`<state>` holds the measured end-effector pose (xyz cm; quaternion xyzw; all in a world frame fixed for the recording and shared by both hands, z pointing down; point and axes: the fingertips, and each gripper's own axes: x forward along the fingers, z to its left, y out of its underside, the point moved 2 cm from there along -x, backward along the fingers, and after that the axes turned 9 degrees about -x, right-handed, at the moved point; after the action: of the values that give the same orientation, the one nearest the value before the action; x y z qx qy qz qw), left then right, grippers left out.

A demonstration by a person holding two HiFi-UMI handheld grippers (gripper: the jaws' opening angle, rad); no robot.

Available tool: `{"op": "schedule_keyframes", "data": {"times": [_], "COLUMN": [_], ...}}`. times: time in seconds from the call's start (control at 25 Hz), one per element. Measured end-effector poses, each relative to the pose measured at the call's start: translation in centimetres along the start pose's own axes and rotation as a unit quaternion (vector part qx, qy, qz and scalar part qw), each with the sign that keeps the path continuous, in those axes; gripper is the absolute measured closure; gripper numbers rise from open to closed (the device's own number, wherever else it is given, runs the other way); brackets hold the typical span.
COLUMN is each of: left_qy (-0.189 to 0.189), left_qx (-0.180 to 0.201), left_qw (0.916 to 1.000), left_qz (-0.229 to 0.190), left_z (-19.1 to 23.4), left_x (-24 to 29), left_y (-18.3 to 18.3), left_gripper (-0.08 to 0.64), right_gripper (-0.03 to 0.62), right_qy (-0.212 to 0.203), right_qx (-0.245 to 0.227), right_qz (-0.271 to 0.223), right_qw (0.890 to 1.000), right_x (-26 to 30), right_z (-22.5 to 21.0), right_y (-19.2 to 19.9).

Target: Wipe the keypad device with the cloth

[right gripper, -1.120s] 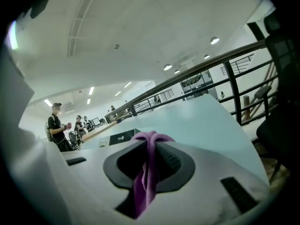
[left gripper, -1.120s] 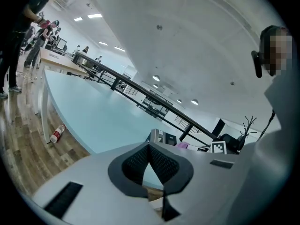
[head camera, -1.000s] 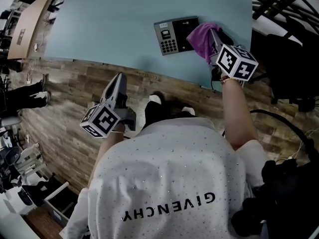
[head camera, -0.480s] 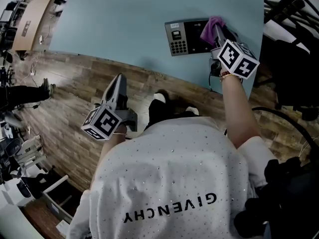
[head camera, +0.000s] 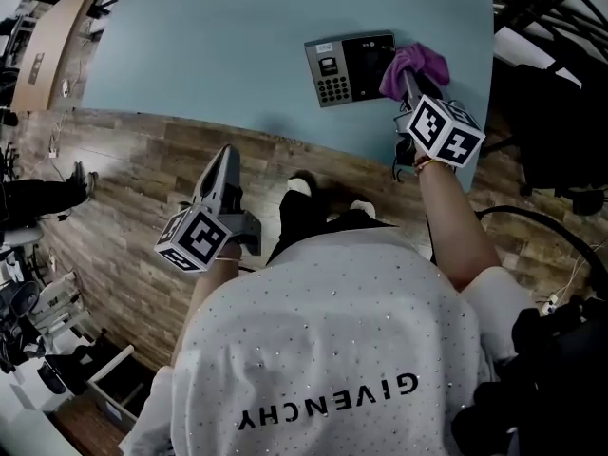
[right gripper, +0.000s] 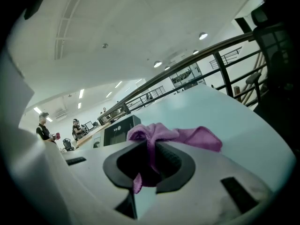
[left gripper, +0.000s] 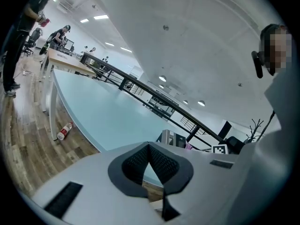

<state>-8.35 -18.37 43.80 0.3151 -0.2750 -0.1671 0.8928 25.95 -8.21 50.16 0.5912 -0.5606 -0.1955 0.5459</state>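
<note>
The keypad device (head camera: 349,67) is a single dark, flat-faced rectangular box on the right part of the bench (head camera: 218,55), not far from the near edge. Its left portion is a grey panel with a small screen above a grid of buttons, and the rest of its face is plain and black. Pressed against its right end is the one cloth (head camera: 414,67), a soft purple rag bunched into loose folds. The right gripper (head camera: 408,76) holds it: in the right gripper view the cloth (right gripper: 173,136) is pinched between the two ribbed black pads of the right gripper (right gripper: 150,158), a narrow strip hanging down through the jaws and a wider flap spread out to the right, with the boxy device (right gripper: 119,129) just to the left beyond it. The left gripper (head camera: 226,164) hangs well apart from all this, low over the floor (head camera: 123,188) on the near left; its own view shows the left gripper (left gripper: 151,165) with its pads meeting at the tips and nothing between them. Each of the two grippers has a smooth grey body and carries one cube with black-and-white square markers, two cubes in all (head camera: 440,129) (head camera: 193,236). The bench top is smooth, matt, pale blue-green, with a curved near edge. The floor is wood-grain planks in brown tones, and one plastic bottle (left gripper: 64,131) lies on its side there beside the bench.
</note>
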Motion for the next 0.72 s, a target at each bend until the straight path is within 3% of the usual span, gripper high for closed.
{"op": "schedule_keyframes", "data": {"times": [0.12, 0.28, 0.52, 0.72], "left_qy": [0.007, 0.016, 0.023, 0.013], "left_qx": [-0.006, 0.007, 0.022, 0.013], "left_qw": [0.9999, 0.9997, 0.9983, 0.9977], "left_qz": [0.007, 0.019, 0.048, 0.066], "left_z": [0.3, 0.1, 0.9, 3.3], "left_x": [1.1, 2.1, 3.2, 4.9], "left_y": [0.3, 0.5, 0.4, -0.3], "left_gripper": [0.560, 0.560, 0.560, 0.560], "right_gripper": [0.540, 0.541, 0.541, 0.541], "right_qy": [0.002, 0.023, 0.052, 0.059], "right_qx": [-0.013, -0.085, -0.204, -0.220], "right_qz": [0.020, 0.045, 0.072, 0.067], "right_qw": [1.000, 0.995, 0.975, 0.972], "right_x": [-0.2, -0.5, -1.0, -0.7], "right_z": [-0.3, -0.3, -0.1, -0.1], "right_y": [0.9, 1.8, 2.3, 2.6]}}
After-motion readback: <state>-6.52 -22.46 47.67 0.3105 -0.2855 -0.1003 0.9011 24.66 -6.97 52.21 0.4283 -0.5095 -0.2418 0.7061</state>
